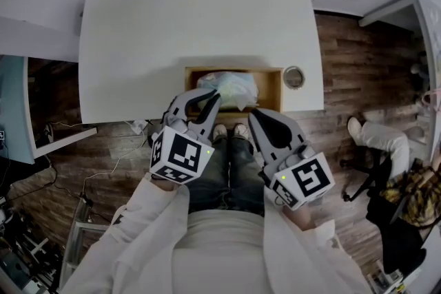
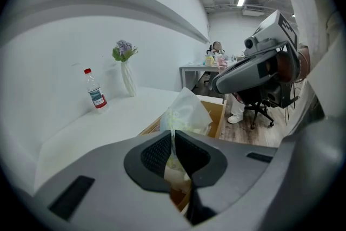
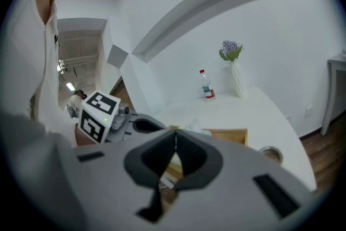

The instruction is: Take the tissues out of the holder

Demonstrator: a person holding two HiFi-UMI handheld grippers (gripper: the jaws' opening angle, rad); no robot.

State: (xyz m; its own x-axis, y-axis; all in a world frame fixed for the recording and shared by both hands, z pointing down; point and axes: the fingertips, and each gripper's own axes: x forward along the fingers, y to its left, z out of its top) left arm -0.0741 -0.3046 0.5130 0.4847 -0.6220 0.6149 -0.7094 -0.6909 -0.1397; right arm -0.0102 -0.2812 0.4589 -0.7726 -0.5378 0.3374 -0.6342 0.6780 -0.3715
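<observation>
My left tongs (image 2: pixel 173 135) pinch the crumpled white tissue (image 2: pixel 186 110); right tongs (image 3: pixel 174 135) closed, empty. Next: lift it from the wooden holder (image 1: pixel 273 86).

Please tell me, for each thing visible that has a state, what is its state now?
left claw: shut on the tissue.
right claw: shut, empty.
tissue: pinched, standing up out of the holder.
holder: open top, tissues inside.
water bottle: upright, capped.
vase: upright, holding flowers.

A: What is worn?
B: Long white sleeves (image 1: pixel 148 231), dark blue jeans (image 1: pixel 231 169).
A: And the tools?
B: Grey left gripper (image 1: pixel 211 94) and right gripper (image 1: pixel 255 113) — each carries a black-and-white marker cube (image 1: pixel 180 156).
</observation>
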